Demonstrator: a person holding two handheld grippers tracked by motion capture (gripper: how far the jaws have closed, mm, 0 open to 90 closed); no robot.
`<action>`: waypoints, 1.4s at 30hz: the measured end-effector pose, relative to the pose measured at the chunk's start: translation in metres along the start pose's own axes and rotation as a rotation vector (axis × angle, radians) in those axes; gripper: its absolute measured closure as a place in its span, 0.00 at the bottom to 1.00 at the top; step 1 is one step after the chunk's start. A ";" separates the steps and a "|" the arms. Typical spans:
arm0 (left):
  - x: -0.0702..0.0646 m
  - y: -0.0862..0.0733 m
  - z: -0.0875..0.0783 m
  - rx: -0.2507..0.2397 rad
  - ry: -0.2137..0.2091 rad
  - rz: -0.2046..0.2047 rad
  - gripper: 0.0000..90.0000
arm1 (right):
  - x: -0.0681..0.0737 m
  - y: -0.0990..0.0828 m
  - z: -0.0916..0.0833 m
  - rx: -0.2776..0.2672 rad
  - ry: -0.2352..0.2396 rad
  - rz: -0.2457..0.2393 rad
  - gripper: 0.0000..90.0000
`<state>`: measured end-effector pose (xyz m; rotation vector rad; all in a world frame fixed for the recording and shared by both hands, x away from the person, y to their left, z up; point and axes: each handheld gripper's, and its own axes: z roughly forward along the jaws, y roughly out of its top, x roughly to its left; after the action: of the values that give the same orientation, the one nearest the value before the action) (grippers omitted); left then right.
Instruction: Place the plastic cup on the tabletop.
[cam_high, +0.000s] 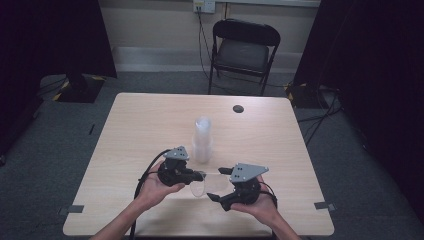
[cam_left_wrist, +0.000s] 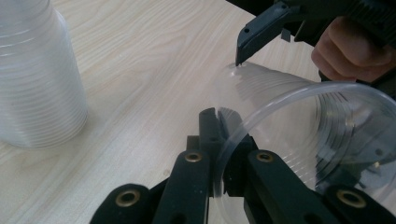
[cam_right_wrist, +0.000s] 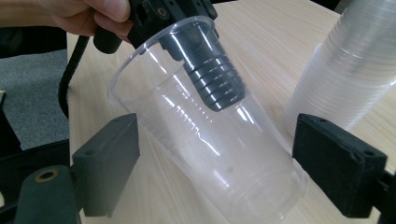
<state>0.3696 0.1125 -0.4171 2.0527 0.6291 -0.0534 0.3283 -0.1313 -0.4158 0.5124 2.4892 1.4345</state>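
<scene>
A clear plastic cup (cam_high: 202, 187) lies tilted between the two hands near the table's front edge. My left gripper (cam_left_wrist: 218, 116) is shut on its rim (cam_left_wrist: 243, 126), one ribbed finger (cam_right_wrist: 215, 79) inside the cup and the other outside. My right gripper (cam_right_wrist: 224, 158) is open, its black pads (cam_right_wrist: 109, 158) standing on either side of the cup's base without touching it. In the high view the left gripper (cam_high: 200, 176) points right and the right gripper (cam_high: 219, 184) points left toward it. A tall stack of clear cups (cam_high: 202, 140) stands upright just behind them.
The light wooden table (cam_high: 150, 125) has a dark round hole (cam_high: 238, 108) near its far edge. A black folding chair (cam_high: 242, 52) stands beyond the table. Dark curtains hang at both sides. The cup stack (cam_right_wrist: 350, 65) is close to my right gripper's right pad.
</scene>
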 end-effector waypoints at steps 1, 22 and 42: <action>0.000 0.000 0.000 0.002 -0.007 -0.008 0.99 | 0.000 0.000 0.000 -0.002 0.000 0.000 0.16; -0.001 0.017 0.014 0.092 -0.063 -0.100 0.99 | 0.006 -0.001 0.019 0.104 -0.061 -0.070 0.20; 0.002 0.013 0.029 0.173 -0.055 -0.174 0.99 | 0.014 0.002 0.034 0.116 -0.090 -0.159 0.22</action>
<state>0.3835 0.0847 -0.4230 2.1488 0.7909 -0.2739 0.3284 -0.0980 -0.4315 0.3802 2.4901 1.1877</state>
